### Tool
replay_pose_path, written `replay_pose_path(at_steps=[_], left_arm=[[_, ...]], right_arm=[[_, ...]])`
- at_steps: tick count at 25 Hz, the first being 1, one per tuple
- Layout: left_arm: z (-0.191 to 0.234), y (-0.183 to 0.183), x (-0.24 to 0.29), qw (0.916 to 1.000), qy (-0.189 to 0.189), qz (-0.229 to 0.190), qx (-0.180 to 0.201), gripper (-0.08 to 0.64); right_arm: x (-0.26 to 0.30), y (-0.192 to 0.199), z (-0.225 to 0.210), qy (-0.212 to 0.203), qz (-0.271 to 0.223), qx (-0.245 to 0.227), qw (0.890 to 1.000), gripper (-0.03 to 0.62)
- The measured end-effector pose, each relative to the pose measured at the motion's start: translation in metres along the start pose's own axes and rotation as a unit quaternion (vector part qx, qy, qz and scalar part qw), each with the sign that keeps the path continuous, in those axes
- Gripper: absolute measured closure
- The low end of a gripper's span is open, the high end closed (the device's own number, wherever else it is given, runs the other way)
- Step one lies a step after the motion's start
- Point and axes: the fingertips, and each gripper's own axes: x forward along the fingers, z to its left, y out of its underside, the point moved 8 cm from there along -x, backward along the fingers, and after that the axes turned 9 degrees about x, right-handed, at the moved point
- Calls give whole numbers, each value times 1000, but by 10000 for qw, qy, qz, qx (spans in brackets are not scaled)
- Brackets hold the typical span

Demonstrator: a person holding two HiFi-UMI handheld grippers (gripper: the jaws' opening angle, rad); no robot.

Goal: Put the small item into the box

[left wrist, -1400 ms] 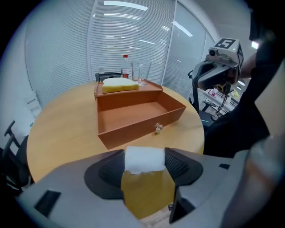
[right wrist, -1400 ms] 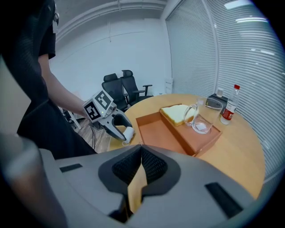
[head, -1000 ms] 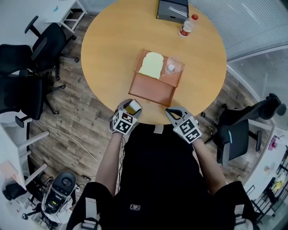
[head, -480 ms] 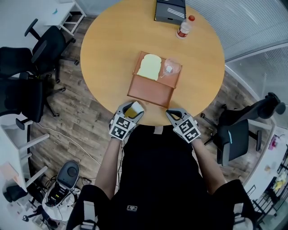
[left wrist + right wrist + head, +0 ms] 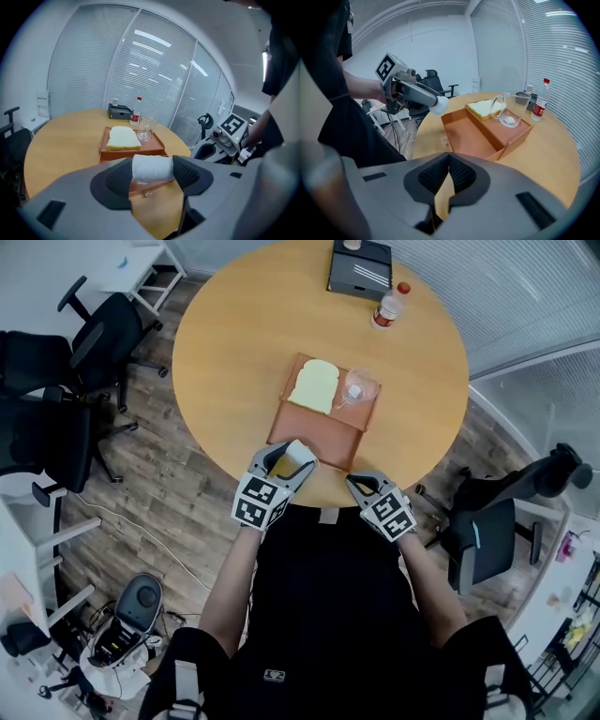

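The small item is a white rolled piece (image 5: 150,168), and my left gripper (image 5: 153,174) is shut on it, both pads pressing its ends. In the head view the left gripper (image 5: 291,459) holds the roll (image 5: 300,452) just above the near edge of the brown box (image 5: 317,435). The box's near compartment is bare; its far one holds a pale bread-shaped slice (image 5: 315,385) and a clear glass (image 5: 359,388). My right gripper (image 5: 362,486) hovers at the table's near edge, shut with nothing in it (image 5: 448,176). The right gripper view shows the roll (image 5: 439,106) beside the box (image 5: 472,137).
The round wooden table (image 5: 234,334) carries a red-capped bottle (image 5: 388,304) and a dark grey case (image 5: 359,266) at the far side. Black office chairs stand to the left (image 5: 56,427) and to the right (image 5: 497,521) of the table.
My left gripper has risen and moved forward with the white roll, from the table's near edge to the box's near rim. The right gripper has stayed put.
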Motion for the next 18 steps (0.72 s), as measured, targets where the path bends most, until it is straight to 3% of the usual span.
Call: replay_pose_path(at_steps=[6,18], left_arm=[[0,-10,11,9999,-48,93,56,285],[4,-3,53,9961,-151,838,215,284]], right_arm=[[-2,1,-1,-48,12,4,10000,588],[-11,9,-14,-3,32,148,9999,588]])
